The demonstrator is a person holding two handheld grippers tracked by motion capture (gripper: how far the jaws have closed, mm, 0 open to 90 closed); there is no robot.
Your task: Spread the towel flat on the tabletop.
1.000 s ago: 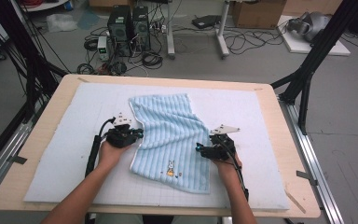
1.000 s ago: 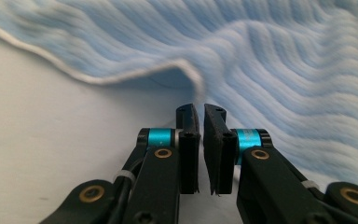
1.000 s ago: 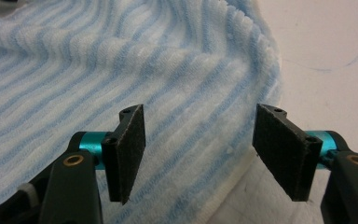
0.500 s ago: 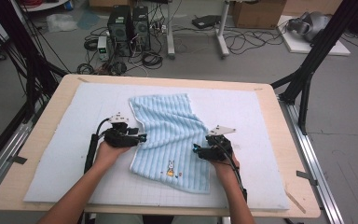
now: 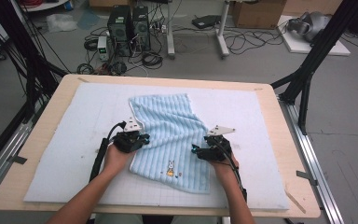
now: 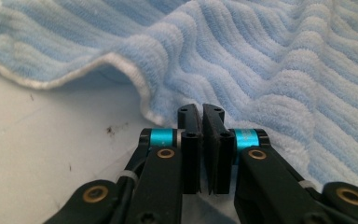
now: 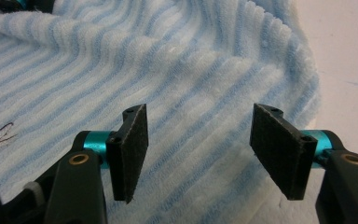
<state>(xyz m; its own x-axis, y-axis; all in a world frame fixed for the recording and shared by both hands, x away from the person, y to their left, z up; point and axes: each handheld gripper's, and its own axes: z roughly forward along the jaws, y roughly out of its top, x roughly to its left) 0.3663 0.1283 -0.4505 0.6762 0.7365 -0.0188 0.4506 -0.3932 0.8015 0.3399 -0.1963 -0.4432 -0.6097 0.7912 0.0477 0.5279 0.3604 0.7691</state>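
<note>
In the left gripper view, the jaws of the left gripper [image 6: 201, 112] stand all but closed, only a thin slit between the black pads, having just swung open and closed again. Their tips sit at the towel's [image 6: 270, 60] white-hemmed edge, near the middle of the frame; whether any cloth is pinched in the slit cannot be told. To the left of the tips the hem lifts in a small arch off the white mat [image 6: 42, 140], which carries a few dark specks.

In the right gripper view, the jaws of the right gripper [image 7: 199, 140] stand wide apart, the rough dark pads at either side of the lower frame, with towel [image 7: 168, 70] lying under the gap and nothing pressed between them. The cloth here rises in soft folds toward the upper frame, and part of a small embroidered rabbit shows at the left edge.

From the high view, the left gripper [image 5: 137, 140] is at the towel's left edge and the right gripper [image 5: 203, 151] at its right edge, both in the lower middle of the frame. The towel [image 5: 172, 126] is pale blue with ribbed stripes of lighter and darker blue, a fluffy pile, and a little rabbit motif near its lower edge. It lies slantwise, slightly rumpled, at the centre of the white mat [image 5: 65, 158] on the wooden surface [image 5: 46, 112].
</note>
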